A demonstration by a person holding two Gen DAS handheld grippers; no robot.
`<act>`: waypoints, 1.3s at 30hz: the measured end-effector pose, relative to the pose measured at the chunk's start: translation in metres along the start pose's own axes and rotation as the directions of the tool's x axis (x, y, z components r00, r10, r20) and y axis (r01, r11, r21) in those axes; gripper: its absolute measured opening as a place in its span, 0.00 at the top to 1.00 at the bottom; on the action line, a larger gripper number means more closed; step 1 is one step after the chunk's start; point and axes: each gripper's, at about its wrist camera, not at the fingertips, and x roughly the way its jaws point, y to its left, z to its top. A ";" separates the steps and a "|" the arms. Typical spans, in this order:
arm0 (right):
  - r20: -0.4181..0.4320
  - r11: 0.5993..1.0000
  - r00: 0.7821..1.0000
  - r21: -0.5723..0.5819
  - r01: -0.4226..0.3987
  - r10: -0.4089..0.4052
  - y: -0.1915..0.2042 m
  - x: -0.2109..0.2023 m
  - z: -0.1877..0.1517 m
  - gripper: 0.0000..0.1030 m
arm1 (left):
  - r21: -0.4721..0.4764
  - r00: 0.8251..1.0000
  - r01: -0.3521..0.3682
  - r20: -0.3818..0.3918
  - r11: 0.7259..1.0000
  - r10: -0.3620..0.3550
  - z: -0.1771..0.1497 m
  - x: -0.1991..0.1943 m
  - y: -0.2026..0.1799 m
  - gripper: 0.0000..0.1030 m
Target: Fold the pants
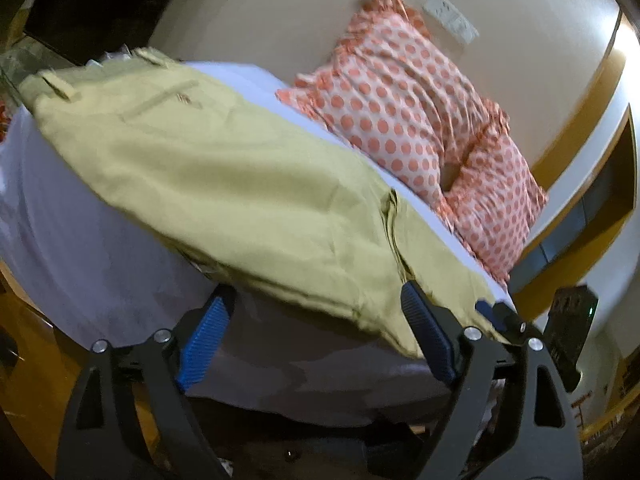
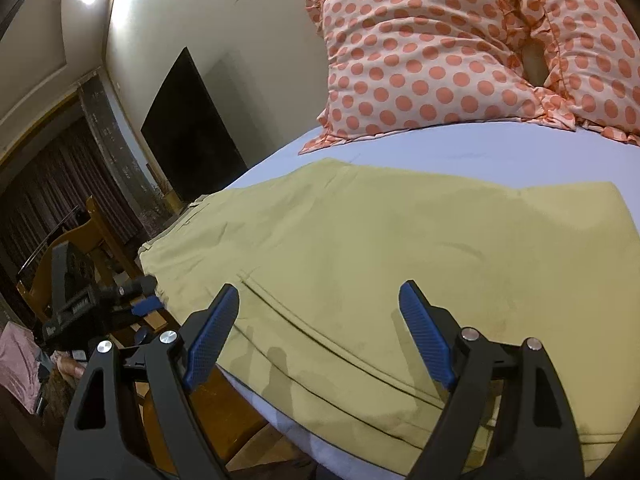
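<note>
Khaki pants [image 1: 224, 176] lie flat on a bed with a pale lavender sheet [image 1: 92, 248]. In the left wrist view the waistband with belt loops is at the far left and the near edge of the pants hangs just above my left gripper [image 1: 316, 312], which is open and holds nothing. In the right wrist view the pants [image 2: 380, 248] spread across the sheet [image 2: 460, 152]; my right gripper [image 2: 320, 300] is open just above a seam near the bed's edge. The left gripper [image 2: 144, 300] shows at the left, by the waistband corner.
Two orange polka-dot pillows [image 2: 440, 52] lean against the cream wall at the head of the bed. A dark panel [image 2: 188, 132], curtains and a wooden chair [image 2: 100, 236] stand beyond the bed's left side. The wooden bed frame [image 2: 224, 400] runs below the sheet.
</note>
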 end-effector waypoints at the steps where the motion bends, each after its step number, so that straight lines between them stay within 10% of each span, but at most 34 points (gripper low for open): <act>1: -0.001 1.000 1.000 0.001 -0.002 0.002 0.000 0.000 -0.002 0.18 | -0.009 1.000 0.006 0.003 1.000 -0.005 0.003 -0.001 0.000 0.17; 7: -0.015 1.000 1.000 0.028 -0.012 0.012 -0.005 0.004 -0.005 0.18 | -0.035 1.000 -0.002 0.024 0.999 0.003 0.016 -0.001 -0.001 0.13; 16: 0.021 0.998 1.000 0.056 -0.015 0.014 -0.014 -0.008 -0.005 0.18 | -0.332 0.994 0.037 0.109 0.942 -0.001 0.067 0.004 0.064 0.23; 20: 0.057 0.997 0.998 0.071 -0.012 0.008 -0.022 -0.020 -0.005 0.18 | -0.417 0.996 -0.029 0.061 0.908 0.060 0.086 0.005 0.079 0.54; 22: 0.074 0.997 0.997 0.080 -0.009 0.003 -0.027 -0.026 -0.003 0.18 | -0.376 0.987 -0.141 0.017 0.916 0.159 0.091 0.004 0.071 0.84; 30: 0.187 0.987 0.978 0.146 0.063 -0.090 -0.065 -0.071 -0.001 0.18 | 0.111 0.913 -0.402 0.126 0.909 0.388 0.121 0.015 -0.063 0.89; 34: 0.264 0.965 0.943 0.216 0.146 -0.202 -0.090 -0.109 -0.001 0.18 | 0.522 0.945 -0.326 0.193 0.789 0.263 0.086 0.054 -0.191 0.89; 36: 0.295 0.948 0.919 0.258 0.187 -0.262 -0.102 -0.128 -0.005 0.18 | 0.703 0.985 -0.168 0.090 0.691 0.148 0.039 0.080 -0.243 0.89; 39: 0.324 0.921 0.887 0.316 0.227 -0.330 -0.120 -0.154 -0.011 0.18 | 0.853 0.989 0.033 -0.101 0.521 0.104 -0.041 0.114 -0.278 0.89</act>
